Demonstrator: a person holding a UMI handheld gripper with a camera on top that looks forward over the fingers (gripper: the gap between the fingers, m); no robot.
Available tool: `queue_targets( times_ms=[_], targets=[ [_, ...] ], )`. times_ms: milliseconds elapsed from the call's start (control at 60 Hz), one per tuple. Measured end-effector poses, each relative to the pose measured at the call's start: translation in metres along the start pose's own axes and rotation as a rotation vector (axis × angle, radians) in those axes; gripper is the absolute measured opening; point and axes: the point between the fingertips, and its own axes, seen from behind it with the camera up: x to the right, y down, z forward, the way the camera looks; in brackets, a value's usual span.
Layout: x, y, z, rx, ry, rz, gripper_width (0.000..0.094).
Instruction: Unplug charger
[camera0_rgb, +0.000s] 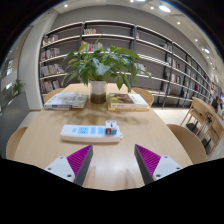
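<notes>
A white power strip (89, 131) lies on the round wooden table (60, 146), just ahead of my fingers. A small white charger (111, 127) is plugged into its right end. My gripper (112, 162) is open and empty, hovering over the table short of the strip. Its two purple pads (76, 160) stand wide apart, with bare table between them.
A potted green plant (98, 72) stands at the table's far side, with stacks of books or magazines to its left (65, 100) and right (127, 100). Bookshelves (150, 55) line the back wall. Wooden chairs (205, 122) stand to the right.
</notes>
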Motion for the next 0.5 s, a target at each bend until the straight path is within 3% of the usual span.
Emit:
queue_targets(
  times_ms=[167, 300, 350, 500],
  targets=[
    [0.0, -0.033, 0.077, 0.009, 0.018, 0.024, 0.0813],
    [-0.002, -0.042, 0.103, 0.013, 0.011, 0.036, 0.0557],
    [-0.009, -0.042, 0.106, 0.008, -0.017, 0.049, 0.0276],
    [-0.011, -0.04, 0.106, -0.034, -0.031, 0.088, 0.0186]
  ],
)
